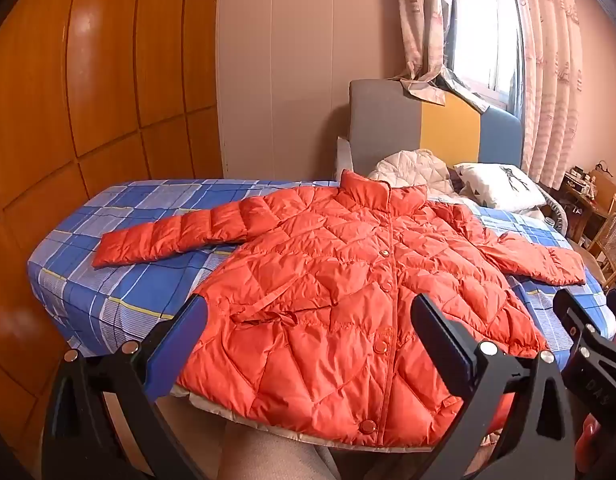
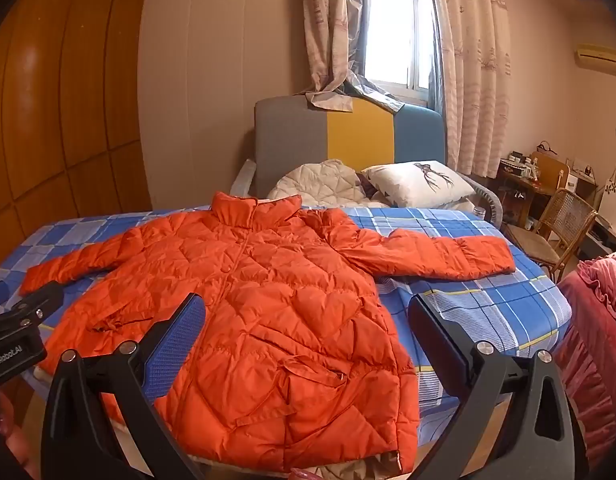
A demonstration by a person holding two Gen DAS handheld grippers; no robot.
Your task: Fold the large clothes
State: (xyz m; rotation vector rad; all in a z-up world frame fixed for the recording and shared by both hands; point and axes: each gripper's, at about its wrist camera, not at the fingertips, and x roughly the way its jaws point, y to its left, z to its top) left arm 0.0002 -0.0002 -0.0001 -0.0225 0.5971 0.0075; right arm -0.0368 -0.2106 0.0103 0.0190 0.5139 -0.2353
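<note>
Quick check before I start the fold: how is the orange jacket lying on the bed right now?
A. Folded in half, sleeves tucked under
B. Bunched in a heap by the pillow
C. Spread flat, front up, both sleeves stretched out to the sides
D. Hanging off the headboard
C: the orange jacket lies flat on the blue plaid bed, snap front up, one sleeve out to each side.

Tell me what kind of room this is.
Most likely a home bedroom: a bed with a blue plaid sheet, a pillow against the padded headboard, and a curtained window. An orange puffer jacket lies spread on the bed.
</note>
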